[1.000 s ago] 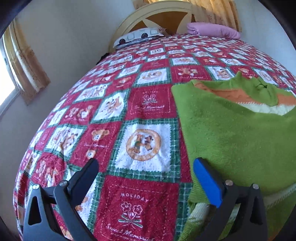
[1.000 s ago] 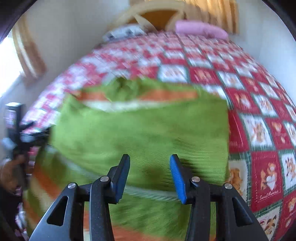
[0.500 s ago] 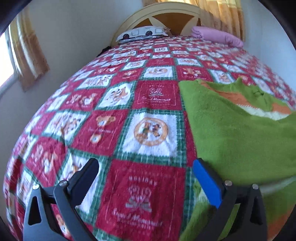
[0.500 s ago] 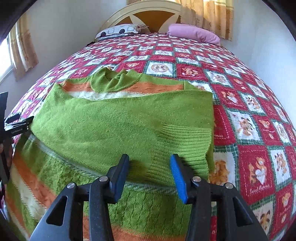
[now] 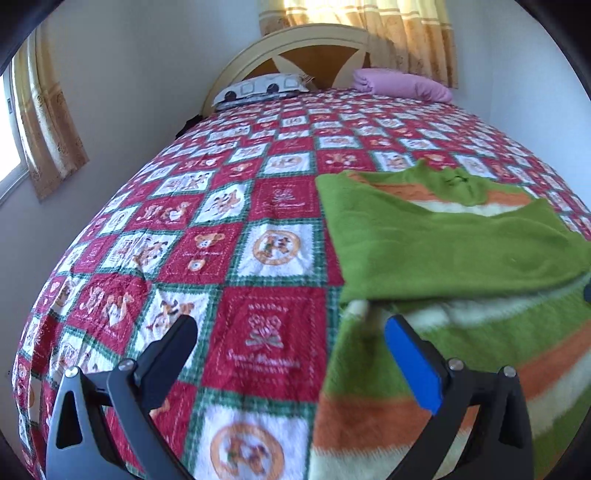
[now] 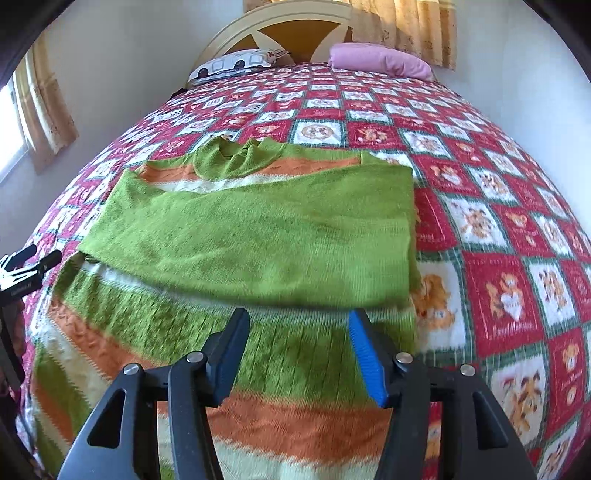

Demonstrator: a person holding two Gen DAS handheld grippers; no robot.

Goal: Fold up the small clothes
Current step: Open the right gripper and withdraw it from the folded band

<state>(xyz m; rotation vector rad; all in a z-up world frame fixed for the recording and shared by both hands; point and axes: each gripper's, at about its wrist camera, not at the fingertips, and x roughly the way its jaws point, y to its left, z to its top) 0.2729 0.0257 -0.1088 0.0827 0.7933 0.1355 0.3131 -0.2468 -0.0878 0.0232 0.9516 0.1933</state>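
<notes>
The right gripper (image 6: 297,345) has pulled back from the sweater (image 6: 258,236), its jaws opening with nothing between them. The left gripper (image 5: 290,350) has drawn back too: the sweater's striped lower part now fills the lower right of its view.

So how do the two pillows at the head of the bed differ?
The left pillow is white with a dark printed pattern; the pink pillow is plain. The left pillow lies flatter, while the pink pillow looks plumper. Both rest against the headboard on the quilt.
</notes>
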